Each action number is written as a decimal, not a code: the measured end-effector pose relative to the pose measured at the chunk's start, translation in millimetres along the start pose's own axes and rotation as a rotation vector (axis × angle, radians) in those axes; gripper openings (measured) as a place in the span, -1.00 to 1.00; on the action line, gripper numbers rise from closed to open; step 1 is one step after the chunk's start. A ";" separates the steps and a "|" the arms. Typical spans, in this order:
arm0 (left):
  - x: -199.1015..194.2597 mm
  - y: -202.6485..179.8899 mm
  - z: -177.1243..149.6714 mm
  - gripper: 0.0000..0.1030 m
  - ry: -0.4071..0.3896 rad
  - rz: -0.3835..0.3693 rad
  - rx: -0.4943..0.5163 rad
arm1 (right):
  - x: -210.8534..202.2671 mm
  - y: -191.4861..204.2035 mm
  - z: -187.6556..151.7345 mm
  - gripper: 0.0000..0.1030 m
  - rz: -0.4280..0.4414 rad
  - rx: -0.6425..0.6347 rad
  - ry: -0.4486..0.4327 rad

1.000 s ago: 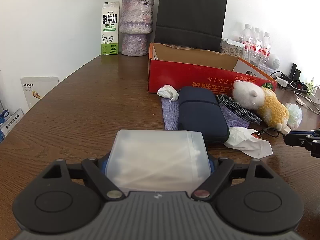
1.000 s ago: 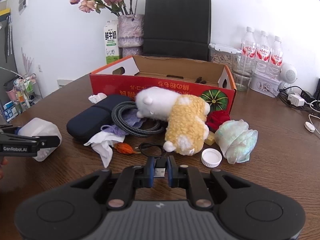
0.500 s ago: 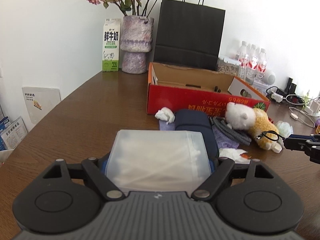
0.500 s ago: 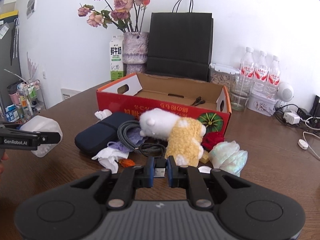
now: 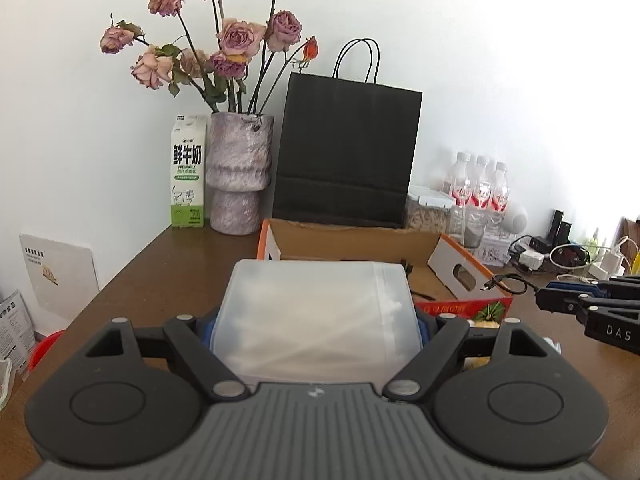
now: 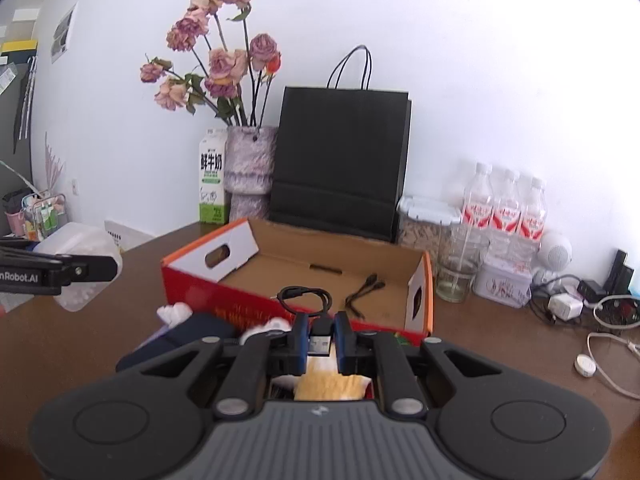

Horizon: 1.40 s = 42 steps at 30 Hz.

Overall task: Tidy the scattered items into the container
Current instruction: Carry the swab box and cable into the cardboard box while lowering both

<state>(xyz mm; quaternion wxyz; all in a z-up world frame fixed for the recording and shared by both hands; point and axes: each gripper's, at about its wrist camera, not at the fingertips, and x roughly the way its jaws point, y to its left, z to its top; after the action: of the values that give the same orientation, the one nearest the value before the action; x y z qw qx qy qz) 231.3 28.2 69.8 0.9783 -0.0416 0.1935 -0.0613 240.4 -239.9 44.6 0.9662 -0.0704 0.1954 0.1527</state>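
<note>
The red cardboard box (image 6: pixel 192 280) stands open on the brown table, with a thin black cable (image 6: pixel 366 290) on its floor; it also shows in the left wrist view (image 5: pixel 460 276). My left gripper (image 5: pixel 316 320) is shut on a translucent plastic bag (image 5: pixel 316 316) and holds it raised in front of the box. My right gripper (image 6: pixel 321 336) is shut on the USB plug of a short black cable (image 6: pixel 306 296), held above the box's near wall. Below it lie a navy pouch (image 6: pixel 192 330), a crumpled tissue (image 6: pixel 174 312) and a yellow-white plush toy (image 6: pixel 328 384).
Behind the box stand a black paper bag (image 6: pixel 340 160), a vase of dried roses (image 6: pixel 250 168) and a milk carton (image 6: pixel 212 184). Water bottles (image 6: pixel 506 208), a glass (image 6: pixel 456 276), chargers and white cables (image 6: pixel 600 320) crowd the right side.
Both grippers have risen and moved toward the box with their loads. The scattered items now sit below and mostly out of view; the box's inside is now in view.
</note>
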 end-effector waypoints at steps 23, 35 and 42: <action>152.1 -17.9 58.9 0.61 -0.035 -0.046 -0.022 | 140.9 -28.2 53.8 -0.77 0.013 0.041 -0.065; 199.8 -8.6 32.2 0.61 0.110 0.012 0.000 | 187.7 -38.9 20.5 -0.77 -0.004 0.060 0.091; 205.4 -12.8 26.3 0.61 0.136 0.020 0.021 | 188.4 -35.0 18.0 -0.77 0.005 0.049 0.103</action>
<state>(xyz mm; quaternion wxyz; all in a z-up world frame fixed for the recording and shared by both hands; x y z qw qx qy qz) 428.5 -10.8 18.7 0.9638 -0.0251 0.2594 -0.0565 423.3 -219.0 -11.4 0.9559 -0.0543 0.2486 0.1465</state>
